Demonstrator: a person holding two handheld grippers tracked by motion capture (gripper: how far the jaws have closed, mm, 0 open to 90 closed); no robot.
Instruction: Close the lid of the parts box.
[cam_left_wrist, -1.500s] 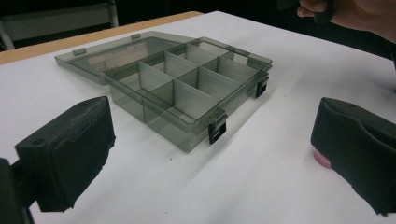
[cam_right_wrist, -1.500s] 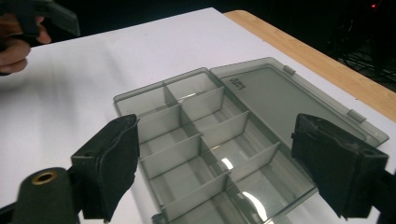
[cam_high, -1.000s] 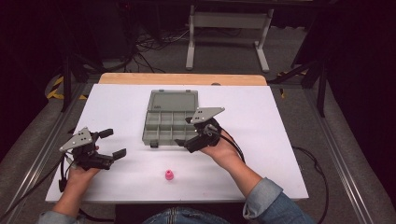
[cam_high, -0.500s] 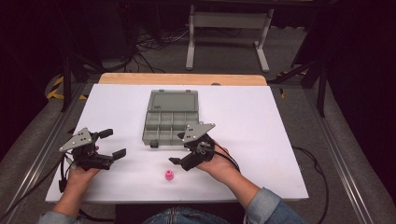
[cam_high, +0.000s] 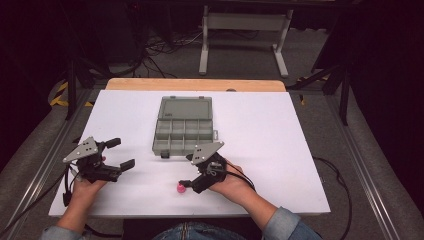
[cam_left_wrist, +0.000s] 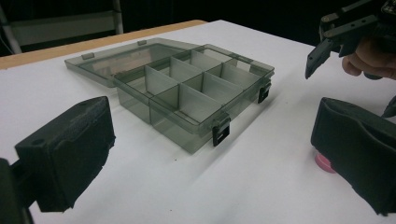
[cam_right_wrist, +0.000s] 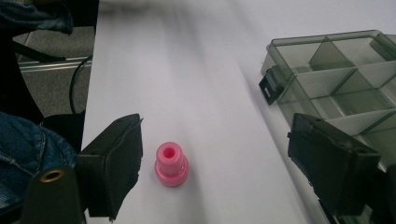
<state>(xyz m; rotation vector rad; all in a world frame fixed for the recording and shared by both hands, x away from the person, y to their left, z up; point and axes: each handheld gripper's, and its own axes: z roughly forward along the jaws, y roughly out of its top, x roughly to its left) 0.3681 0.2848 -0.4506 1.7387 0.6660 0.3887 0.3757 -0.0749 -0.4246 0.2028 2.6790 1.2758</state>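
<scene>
A small pink stepped plastic piece stands upright on the white table, near the front edge. My right gripper is open and low around it. In the right gripper view the pink piece sits between the two jaws, close to the left one, and I cannot tell whether they touch. My left gripper rests open at the front left, holding nothing. An open grey compartment box lies at the table's middle with its lid folded back. In the left gripper view the pink piece peeks out behind my right jaw.
The box's compartments look empty, and two black latches hang on its front wall. A wooden strip edges the far side of the table. A metal stand and cables are on the floor beyond.
My right gripper has moved from the box's front edge toward the person and left, down to the pink piece. The left gripper has stayed in place.
</scene>
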